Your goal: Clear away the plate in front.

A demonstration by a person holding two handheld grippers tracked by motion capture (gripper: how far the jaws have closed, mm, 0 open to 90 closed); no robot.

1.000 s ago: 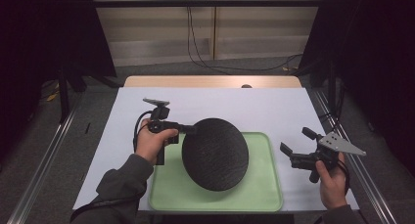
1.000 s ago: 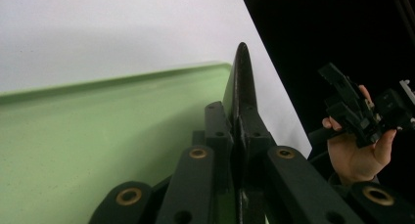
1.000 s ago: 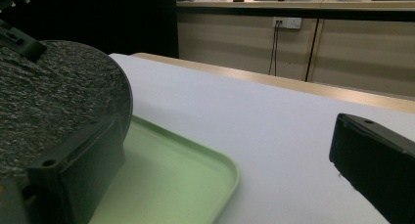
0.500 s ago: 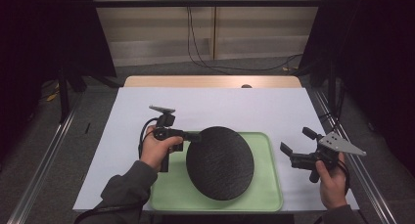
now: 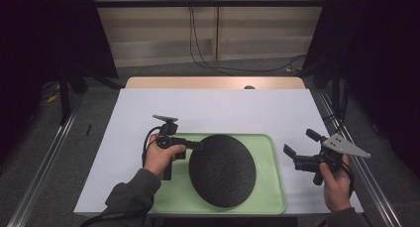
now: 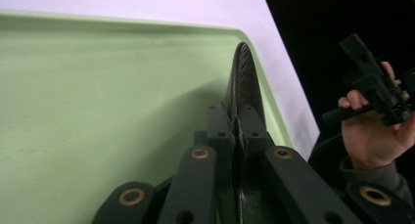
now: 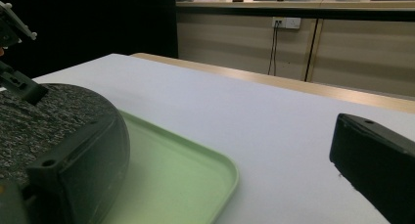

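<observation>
Item: dark textured disc [image 5: 222,170], tilted over the green tray [image 5: 275,197], rim pinched in your left gripper [image 5: 195,144]. Your right gripper [image 5: 291,155], jaws spread, is idling well beyond the disc's far edge. Risk: you are gripping only the rim, so the disc may be pivoting or slipping out.

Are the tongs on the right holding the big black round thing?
No, the right tongs hang open beside the green tray, apart from the black disc.

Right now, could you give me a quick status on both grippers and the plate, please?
Left gripper shut on dark plate rim, over green tray. Right gripper open, clear of tray. Nothing blocking.
</observation>
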